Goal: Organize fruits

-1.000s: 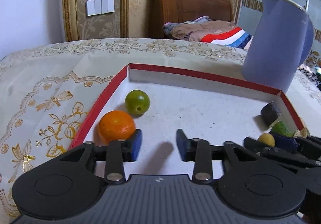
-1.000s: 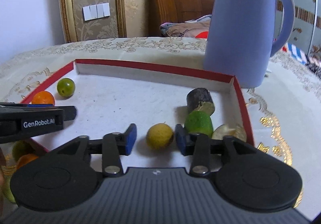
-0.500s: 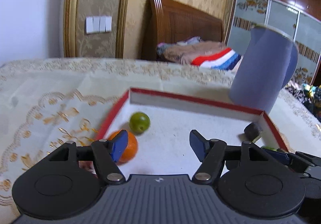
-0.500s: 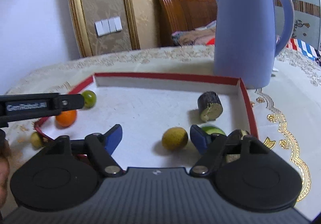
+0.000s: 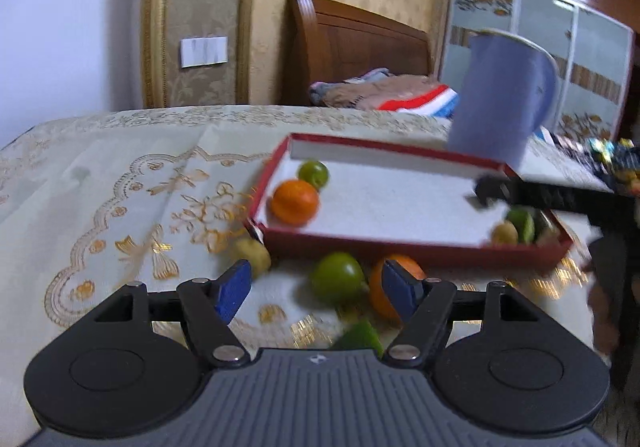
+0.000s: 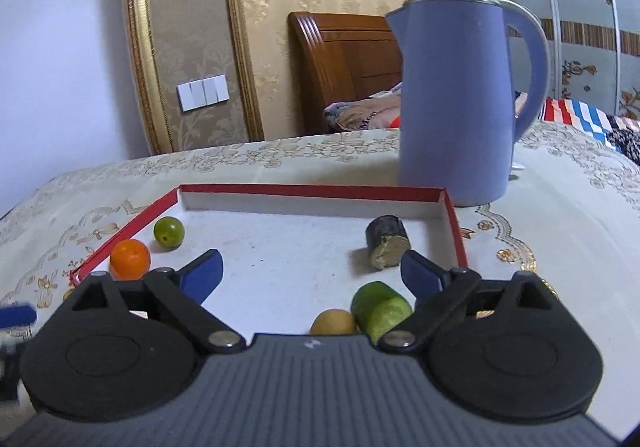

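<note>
Tilting gently downward, both hand-held grippers, left [image 5: 316, 289] and right [image 6: 312, 273], have just been opening with nothing between their jaws, near the shallow red-rimmed cardboard tray [image 6: 312, 191] on the bench [image 6: 560, 207].

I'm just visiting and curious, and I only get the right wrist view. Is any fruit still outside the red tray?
Observer: Yes. The left wrist view shows a green fruit on the tablecloth, in front of the tray.
Operator: Only that one?
Observer: No, an orange lies right beside it.
Operator: Anything else?
Observer: A small yellow fruit sits by the tray's near left corner.
</note>
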### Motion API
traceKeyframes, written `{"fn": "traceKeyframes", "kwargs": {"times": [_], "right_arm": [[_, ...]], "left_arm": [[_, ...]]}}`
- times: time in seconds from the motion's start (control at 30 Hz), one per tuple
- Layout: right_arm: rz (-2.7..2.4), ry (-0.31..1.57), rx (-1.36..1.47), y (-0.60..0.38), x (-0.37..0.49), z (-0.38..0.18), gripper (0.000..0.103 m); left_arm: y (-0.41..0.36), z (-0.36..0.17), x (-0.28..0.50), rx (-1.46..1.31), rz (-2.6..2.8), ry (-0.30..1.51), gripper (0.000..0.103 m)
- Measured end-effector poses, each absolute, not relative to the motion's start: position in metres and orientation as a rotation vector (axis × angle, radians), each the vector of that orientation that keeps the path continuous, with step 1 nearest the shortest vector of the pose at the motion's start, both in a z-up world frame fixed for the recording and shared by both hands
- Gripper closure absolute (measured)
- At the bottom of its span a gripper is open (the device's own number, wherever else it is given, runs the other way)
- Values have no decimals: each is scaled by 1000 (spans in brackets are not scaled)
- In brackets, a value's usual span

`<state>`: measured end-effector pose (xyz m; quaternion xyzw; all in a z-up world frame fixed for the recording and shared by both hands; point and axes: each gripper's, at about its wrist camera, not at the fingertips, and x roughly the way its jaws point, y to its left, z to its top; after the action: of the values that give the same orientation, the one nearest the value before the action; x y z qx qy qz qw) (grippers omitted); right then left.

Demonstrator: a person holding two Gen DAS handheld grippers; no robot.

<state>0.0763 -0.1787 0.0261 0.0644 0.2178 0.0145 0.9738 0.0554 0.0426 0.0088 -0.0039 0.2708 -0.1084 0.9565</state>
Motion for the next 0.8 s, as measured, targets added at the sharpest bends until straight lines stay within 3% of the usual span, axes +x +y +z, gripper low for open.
{"fn": "traceKeyframes", "kwargs": {"times": [0.3, 0.5, 0.8], "right_arm": [[1, 419, 120, -178, 74, 26, 7], [1, 400, 124, -179, 70, 30, 6], [-20, 393, 153, -186, 63, 33, 6]], "left_arm": [[20, -9, 44, 127, -190, 596, 32], [25, -13, 45, 97, -222, 638, 74], [35, 8, 51, 44, -220, 573, 76]]}}
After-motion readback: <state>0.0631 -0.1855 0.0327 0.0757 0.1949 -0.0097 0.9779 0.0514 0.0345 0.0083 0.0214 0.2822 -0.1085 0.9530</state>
